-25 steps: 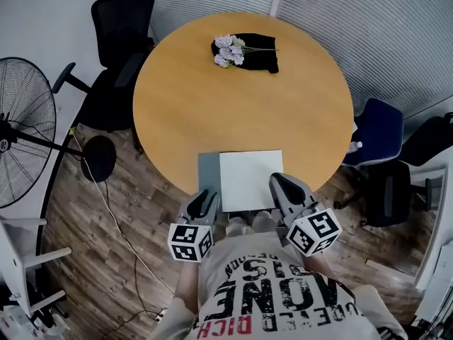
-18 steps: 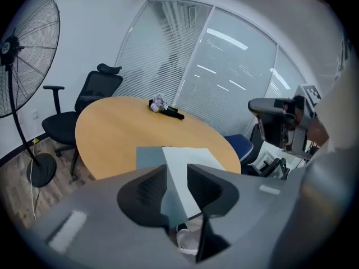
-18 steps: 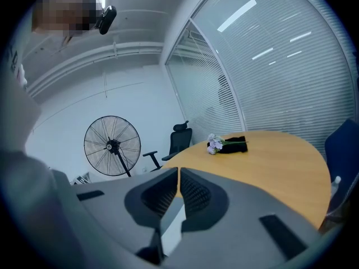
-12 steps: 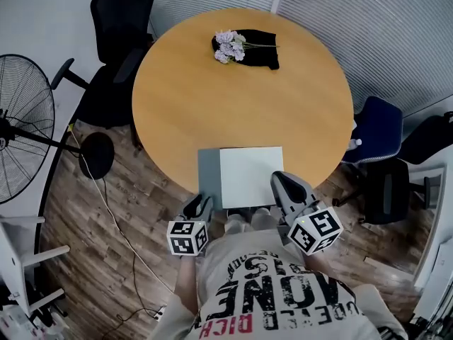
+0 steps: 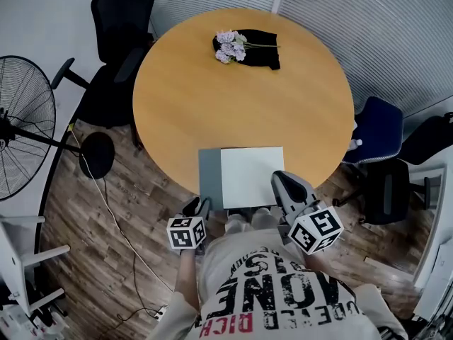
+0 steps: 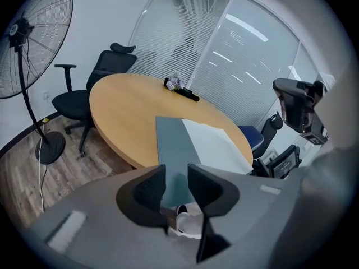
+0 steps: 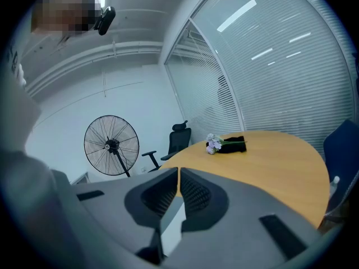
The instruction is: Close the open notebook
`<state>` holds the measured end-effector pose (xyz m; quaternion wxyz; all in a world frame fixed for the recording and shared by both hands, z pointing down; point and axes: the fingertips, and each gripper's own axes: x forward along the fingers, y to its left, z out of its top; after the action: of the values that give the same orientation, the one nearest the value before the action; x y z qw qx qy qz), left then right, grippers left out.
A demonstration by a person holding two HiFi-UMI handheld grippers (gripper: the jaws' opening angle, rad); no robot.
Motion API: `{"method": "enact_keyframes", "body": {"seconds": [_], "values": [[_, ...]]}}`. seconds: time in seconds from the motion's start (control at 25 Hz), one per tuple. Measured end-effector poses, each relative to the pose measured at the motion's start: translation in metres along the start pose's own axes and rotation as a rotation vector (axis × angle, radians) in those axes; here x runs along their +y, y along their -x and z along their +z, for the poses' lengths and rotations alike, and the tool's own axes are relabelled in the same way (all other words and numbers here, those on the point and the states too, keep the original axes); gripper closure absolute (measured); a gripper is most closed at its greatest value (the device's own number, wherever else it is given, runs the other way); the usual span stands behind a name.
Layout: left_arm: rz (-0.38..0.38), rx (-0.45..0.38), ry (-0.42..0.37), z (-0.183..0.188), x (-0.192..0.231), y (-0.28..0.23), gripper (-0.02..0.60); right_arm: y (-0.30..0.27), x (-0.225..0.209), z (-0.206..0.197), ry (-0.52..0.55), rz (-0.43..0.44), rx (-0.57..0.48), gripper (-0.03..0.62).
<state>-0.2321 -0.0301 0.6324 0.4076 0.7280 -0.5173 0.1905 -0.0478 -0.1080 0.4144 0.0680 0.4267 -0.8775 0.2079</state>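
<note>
Office corner, wood-plank floor [image 5: 106, 246], slatted blinds [image 5: 368, 27] along the far side. A round wooden table [image 5: 212, 105] is seen at centre. A standing fan [image 5: 21, 144] is noted at far left, a black office chair [image 5: 120, 20] at the table's far left, a blue chair [image 5: 379, 129] at its right. On the far part of the table, a bunch of pale flowers [image 5: 228, 47] is laid against a black cloth [image 5: 258, 48].

The notebook [image 5: 248, 176] is found open and flat at the near edge of the table, directly in front of the person. Its grey cover [image 5: 209, 179] is spread to the left, its white page [image 5: 251, 172] to the right.

The left gripper [image 5: 198, 205] is held off the table, just near of the rim and close to the notebook's near left corner, tilted downward. Its jaws are parted and have just been opening. Nothing is held between them. In the left gripper view the grey cover is seen beyond the gap, not touched, and a white shoe [image 6: 188, 220] is visible lower in the gap.

The right gripper [image 5: 277, 178] is placed over the near right corner of the white page. Its jaws are brought together at the tips, with only a hairline left between them. In the right gripper view a strip of white page is seen below the jaws. Whether a sheet is nipped there cannot be told.
</note>
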Motion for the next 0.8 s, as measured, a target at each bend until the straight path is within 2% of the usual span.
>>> {"method": "enact_keyframes", "body": {"seconds": [0.36,0.6,0.8], "values": [[-0.034,0.093,0.075,-0.028,0.008,-0.013,0.431,-0.001,0.001,0.001,0.003,-0.001,0.003,0.574],[-0.073,0.095,0.102,-0.03,0.013,-0.022,0.428,-0.001,-0.002,0.005,0.009,-0.026,-0.01,0.574],[-0.145,0.091,0.124,-0.031,0.014,-0.024,0.423,0.001,-0.001,0.008,0.007,-0.031,-0.023,0.574]]}}
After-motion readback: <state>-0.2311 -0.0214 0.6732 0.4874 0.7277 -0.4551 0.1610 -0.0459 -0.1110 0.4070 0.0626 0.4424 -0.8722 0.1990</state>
